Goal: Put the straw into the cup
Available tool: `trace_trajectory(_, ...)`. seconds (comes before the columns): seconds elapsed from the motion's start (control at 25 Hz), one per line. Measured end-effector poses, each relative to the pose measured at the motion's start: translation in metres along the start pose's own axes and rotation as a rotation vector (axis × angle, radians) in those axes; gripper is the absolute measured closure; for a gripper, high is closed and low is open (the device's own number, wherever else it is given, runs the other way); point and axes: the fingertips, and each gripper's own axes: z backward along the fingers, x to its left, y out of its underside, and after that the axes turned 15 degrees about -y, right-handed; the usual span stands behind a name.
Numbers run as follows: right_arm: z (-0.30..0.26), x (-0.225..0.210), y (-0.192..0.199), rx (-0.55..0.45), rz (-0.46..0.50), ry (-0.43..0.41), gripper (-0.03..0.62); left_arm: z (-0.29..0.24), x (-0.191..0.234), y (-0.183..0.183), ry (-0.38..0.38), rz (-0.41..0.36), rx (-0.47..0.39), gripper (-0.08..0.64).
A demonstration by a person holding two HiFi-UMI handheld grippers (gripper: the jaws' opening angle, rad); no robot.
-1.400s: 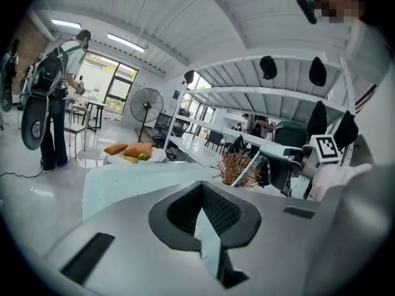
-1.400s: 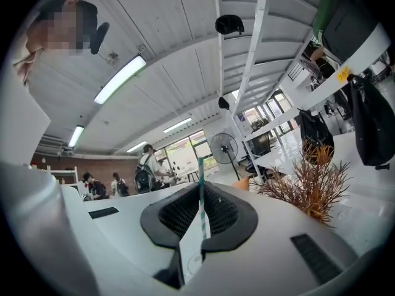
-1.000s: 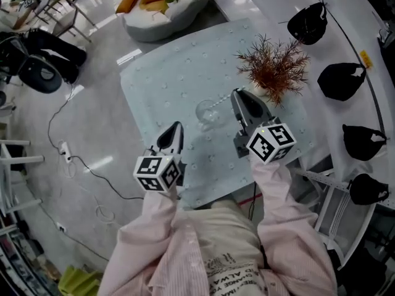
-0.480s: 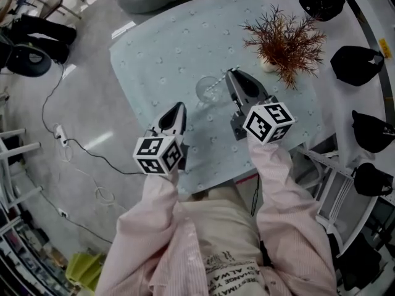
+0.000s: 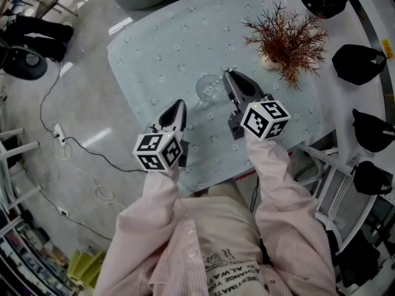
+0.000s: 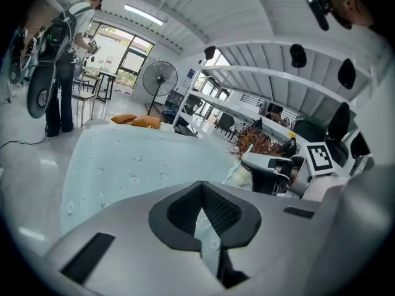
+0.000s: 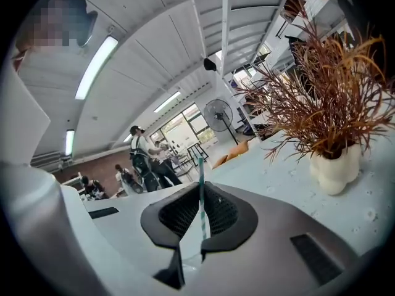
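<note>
We hold the straw (image 7: 200, 190) in the right gripper (image 5: 229, 74), whose jaws are pressed narrow on it. In the right gripper view the teal-and-white striped straw stands straight out past the black pads, along the line of the jaws. The head view shows its free length running from the tips toward our left and a little back toward us. It ends at the mouth of the clear glass cup (image 5: 202, 91).

That is the relation our next move turns on. The cup sits just beside the right gripper's tips, on their left, so the straw's long axis already points into it. We cannot tell whether the lower end has passed the rim or only lies across it, because the glass is clear and the straw is thin. We judge that what is left is to tip the straw more upright and let it down into the cup before we release it. A sideways nudge could tip so light a glass.

Our left gripper (image 5: 177, 105) hangs nearer to us, apart from the cup on its near left side. Its jaws are drawn together with nothing between them, and only the pale patterned tablecloth (image 5: 154, 48) shows through the slit. The right gripper is the nearer one and the one doing the work. The dried plant in its white vase (image 5: 285, 39) stands beyond the right gripper, clear of the straw's path.
</note>
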Motion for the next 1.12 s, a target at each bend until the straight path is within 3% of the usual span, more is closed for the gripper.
trace_trajectory(0.6,-0.002,-0.010,0.010,0.009,-0.062,0.000,0.571,0.000,-0.003,0.003,-0.006,0.003,0.005,0.561)
trace_trajectory(0.8,0.001,-0.012,0.015,0.022,-0.081,0.017,0.515,0.003,-0.003,0.003,-0.007,0.001,0.000,0.561)
trace_trajectory(1.12,0.019,-0.002,0.018,0.046,-0.061,0.038,0.526,0.019,-0.014,-0.008,0.025,-0.058,-0.037,0.561)
